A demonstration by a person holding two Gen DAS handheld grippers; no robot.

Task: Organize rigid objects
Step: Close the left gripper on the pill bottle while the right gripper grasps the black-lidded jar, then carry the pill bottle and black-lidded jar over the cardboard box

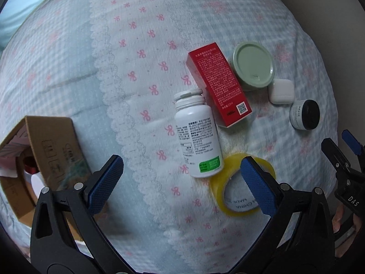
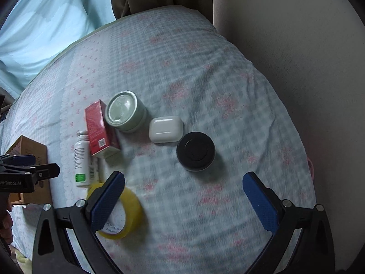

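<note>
My left gripper [image 1: 182, 182] hangs over the bed [image 1: 136, 57] with its jaws spread wide and nothing between them. Just ahead of it the white pill bottle [image 1: 197, 134] lies on its side, cap pointing away from me, its base touching the yellow tape roll [image 1: 232, 196], which sits partly behind my right-hand finger pad [image 1: 257, 187]. The bottle's cap end rests against the red carton [image 1: 216, 84], and that carton leans on the pale green tin [image 1: 253, 65]. Beside the tin is the white earbud case [image 1: 281, 91], then the small black-lidded jar [image 1: 305, 114] further right. Off to my left the open cardboard box [image 1: 41, 159] stands on the bed, with something red and white inside that I cannot make out.

My right gripper [image 2: 183, 202] is also wide open and empty, hovering over the checked cover. The black-lidded jar [image 2: 195, 151] stands just ahead, between the lines of the two fingers, with the earbud case [image 2: 165, 129] near it. The tape roll [image 2: 123, 214] lies partly under my left finger pad [image 2: 107, 203], so it crowds that side. The left gripper [image 2: 27, 171] shows at the frame's left edge, in front of the cardboard box [image 2: 29, 148]
</note>
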